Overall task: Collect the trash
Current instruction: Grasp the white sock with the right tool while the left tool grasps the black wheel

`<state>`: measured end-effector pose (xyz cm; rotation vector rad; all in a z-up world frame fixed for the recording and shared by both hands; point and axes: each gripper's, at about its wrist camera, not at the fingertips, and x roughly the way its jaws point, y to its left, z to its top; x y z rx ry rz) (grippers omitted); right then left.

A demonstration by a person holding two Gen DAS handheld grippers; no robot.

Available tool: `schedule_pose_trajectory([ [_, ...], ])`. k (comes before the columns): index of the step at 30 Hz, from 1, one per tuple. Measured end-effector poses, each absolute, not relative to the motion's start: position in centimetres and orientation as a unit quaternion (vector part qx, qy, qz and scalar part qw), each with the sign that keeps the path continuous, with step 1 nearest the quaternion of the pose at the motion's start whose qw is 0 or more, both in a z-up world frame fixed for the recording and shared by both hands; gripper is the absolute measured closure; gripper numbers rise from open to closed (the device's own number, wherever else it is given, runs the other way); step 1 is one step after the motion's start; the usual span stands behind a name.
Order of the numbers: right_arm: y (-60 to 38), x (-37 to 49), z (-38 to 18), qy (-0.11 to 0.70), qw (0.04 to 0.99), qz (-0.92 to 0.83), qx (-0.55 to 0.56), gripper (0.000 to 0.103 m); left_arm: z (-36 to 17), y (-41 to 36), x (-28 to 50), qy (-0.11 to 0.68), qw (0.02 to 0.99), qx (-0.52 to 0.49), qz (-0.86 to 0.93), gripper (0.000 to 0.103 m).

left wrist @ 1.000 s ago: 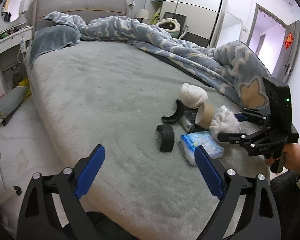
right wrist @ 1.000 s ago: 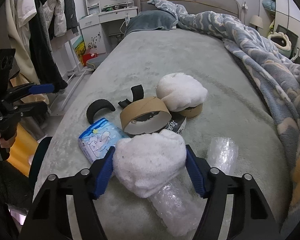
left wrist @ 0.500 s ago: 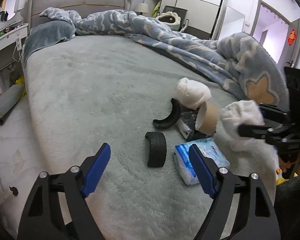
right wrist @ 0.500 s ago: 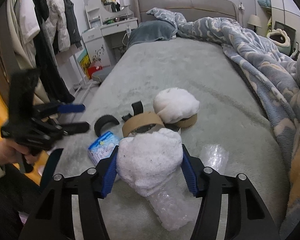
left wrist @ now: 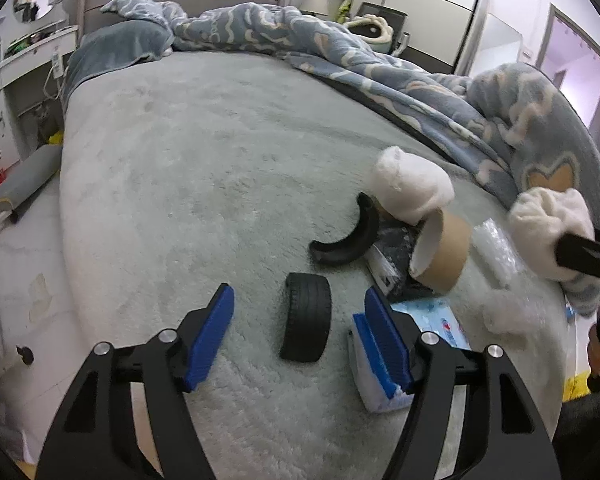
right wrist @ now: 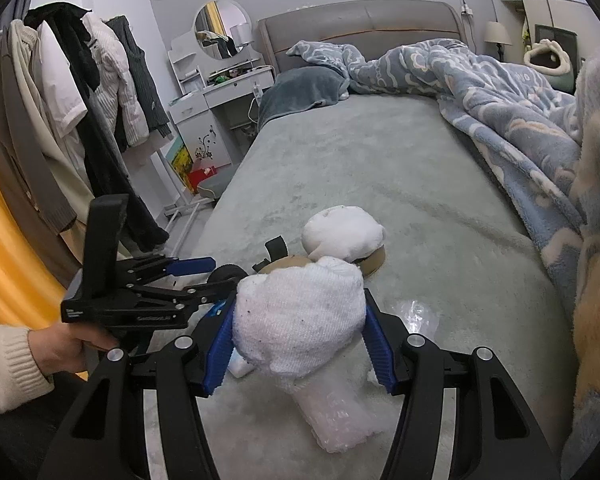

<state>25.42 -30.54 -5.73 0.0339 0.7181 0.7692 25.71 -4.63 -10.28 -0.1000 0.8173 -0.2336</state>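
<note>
A small black tyre (left wrist: 306, 322) lies on the grey bed (left wrist: 188, 184) between the blue pads of my left gripper (left wrist: 300, 332). Its jaws are closing, and both pads stand clear of the tyre. My right gripper (right wrist: 298, 340) is shut on a white cloth wad (right wrist: 300, 316) and holds it above a piece of bubble wrap (right wrist: 336, 412). In the left wrist view that wad (left wrist: 548, 220) hangs at the right edge. Nearby on the bed are a curved black piece (left wrist: 348, 236), a cardboard tape roll (left wrist: 440, 252), a second white wad (left wrist: 412, 184) and a blue tissue pack (left wrist: 432, 328).
A rumpled blue quilt (left wrist: 400, 80) covers the bed's far and right side. The bed's edge drops to the floor (left wrist: 16, 280) on the left. A rack of hanging clothes (right wrist: 80, 120) and a white dresser (right wrist: 216, 100) stand beyond it.
My left gripper came forward and down until its pads flank the tyre, and the gap between them narrowed. My right gripper lifted the white wad off the bubble wrap.
</note>
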Motion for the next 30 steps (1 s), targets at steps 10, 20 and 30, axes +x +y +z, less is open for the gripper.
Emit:
schedule_pose_trajectory([
  [10, -30.6, 25.2, -5.5, 0.336, 0.865, 0.373, 0.02, 0.044, -10.7, -4.7, 26.0, 0.409, 0.903, -0.067, -0.114, 0.073],
  [20, -26.0, 24.3, -4.3, 0.335, 0.853, 0.4, 0.007, 0.044, -8.9, -3.5, 24.3, 0.398, 0.908, -0.047, -0.121, 0.081],
  [30, -19.4, 23.7, -4.3, 0.346, 0.834, 0.43, -0.008, 0.044, -8.6, 0.3, 22.6, 0.402, 0.908, -0.04, -0.109, 0.081],
])
